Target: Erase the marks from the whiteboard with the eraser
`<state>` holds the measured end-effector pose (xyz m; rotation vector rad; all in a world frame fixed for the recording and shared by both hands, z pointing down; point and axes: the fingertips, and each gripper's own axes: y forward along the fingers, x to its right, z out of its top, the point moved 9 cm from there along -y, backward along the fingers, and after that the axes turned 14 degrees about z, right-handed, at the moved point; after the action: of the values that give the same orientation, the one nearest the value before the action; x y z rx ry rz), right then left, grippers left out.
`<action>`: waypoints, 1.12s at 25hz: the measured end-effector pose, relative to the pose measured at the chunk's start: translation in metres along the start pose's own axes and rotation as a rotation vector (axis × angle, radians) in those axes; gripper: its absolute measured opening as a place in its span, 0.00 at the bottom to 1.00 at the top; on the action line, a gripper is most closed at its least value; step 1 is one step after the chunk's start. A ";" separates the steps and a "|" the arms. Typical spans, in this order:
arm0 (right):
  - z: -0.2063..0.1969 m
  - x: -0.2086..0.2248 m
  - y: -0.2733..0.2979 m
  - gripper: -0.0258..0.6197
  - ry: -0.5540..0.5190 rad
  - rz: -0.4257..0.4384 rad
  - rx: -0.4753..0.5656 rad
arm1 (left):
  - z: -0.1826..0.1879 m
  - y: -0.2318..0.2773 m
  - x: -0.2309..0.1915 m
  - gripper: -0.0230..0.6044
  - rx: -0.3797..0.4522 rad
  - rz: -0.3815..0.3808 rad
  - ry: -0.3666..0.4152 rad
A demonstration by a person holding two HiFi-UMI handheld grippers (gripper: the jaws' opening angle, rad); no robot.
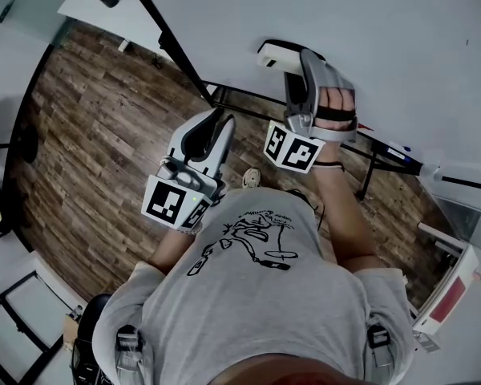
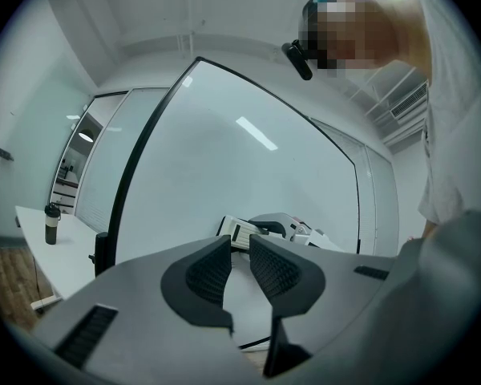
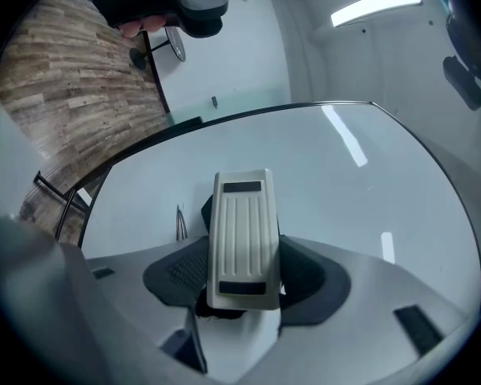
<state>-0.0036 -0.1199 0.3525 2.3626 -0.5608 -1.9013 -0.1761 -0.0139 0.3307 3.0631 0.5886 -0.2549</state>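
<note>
The left gripper [image 2: 240, 243] hangs off to the left over the wood floor [image 1: 88, 135], its jaws drawn all but together with nothing between them. To its right, the right gripper [image 3: 242, 267] is clamped on the eraser [image 3: 240, 239] and holds it up at the whiteboard [image 3: 345, 199], near the board's lower, black-framed edge. The eraser is an oblong block with a cream, lengthwise-ribbed plastic back, a dark rectangle at each end, and a dark pad underneath. A few thin dark marks [image 3: 179, 223] show on the white surface just left of it.
</note>
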 end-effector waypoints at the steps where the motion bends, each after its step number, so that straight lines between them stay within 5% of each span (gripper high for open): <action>1: 0.000 -0.001 0.000 0.44 -0.004 -0.005 0.000 | 0.000 0.000 0.000 0.17 0.001 0.001 0.000; 28: 0.001 -0.053 0.027 0.44 -0.077 0.026 0.072 | -0.005 0.009 -0.005 0.17 -0.019 0.028 -0.002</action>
<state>-0.0208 -0.1284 0.4086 2.3208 -0.6737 -2.0013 -0.1769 -0.0242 0.3360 3.0499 0.5440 -0.2504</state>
